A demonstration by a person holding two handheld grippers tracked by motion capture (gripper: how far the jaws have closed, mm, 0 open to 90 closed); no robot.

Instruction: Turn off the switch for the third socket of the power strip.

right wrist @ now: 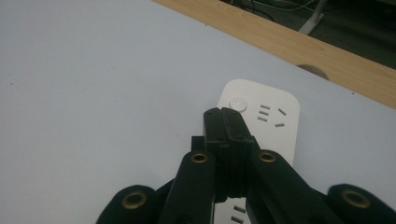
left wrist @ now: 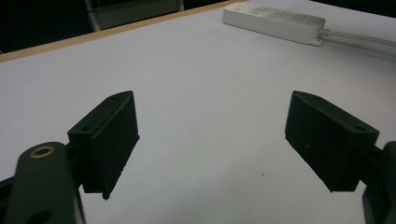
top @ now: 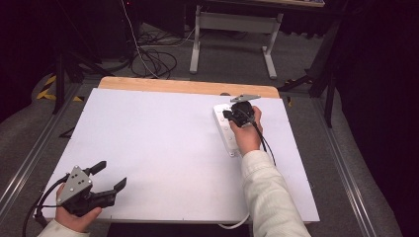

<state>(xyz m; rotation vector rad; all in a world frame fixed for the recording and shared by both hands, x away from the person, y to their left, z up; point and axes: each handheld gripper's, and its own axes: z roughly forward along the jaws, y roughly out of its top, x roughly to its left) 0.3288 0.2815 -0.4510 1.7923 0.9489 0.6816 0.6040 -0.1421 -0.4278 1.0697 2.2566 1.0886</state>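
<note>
White power strip (top: 226, 129) lies flat on the desk (top: 163, 148), near the far right corner, its long axis running roughly from the far edge toward the near edge. Its grey cable (left wrist: 359, 38) leaves the near end and trails off toward the near edge.

Right gripper (top: 232, 114) sits over the far end of the strip, held in the person's right hand (top: 245, 133); pale sleeve (top: 269, 197) reaches in from the near edge. In the right gripper view the two jaws are pressed together with no gap, nothing between them, tips just short of the round button (right wrist: 237, 103) at the strip's far end. Cannot tell whether the tips touch the strip's face. Slot openings (right wrist: 264, 113) show just beside the button.

Left gripper (top: 109, 178) is at the near left corner of the desk, well apart from the strip, held in the left hand (top: 74, 217). Its jaws stand wide apart with bare white desk surface between them, gripping nothing. In the left gripper view the strip lies far off, across the desk.

Wooden strip (top: 188, 87) runs along the far edge of the desk.
</note>
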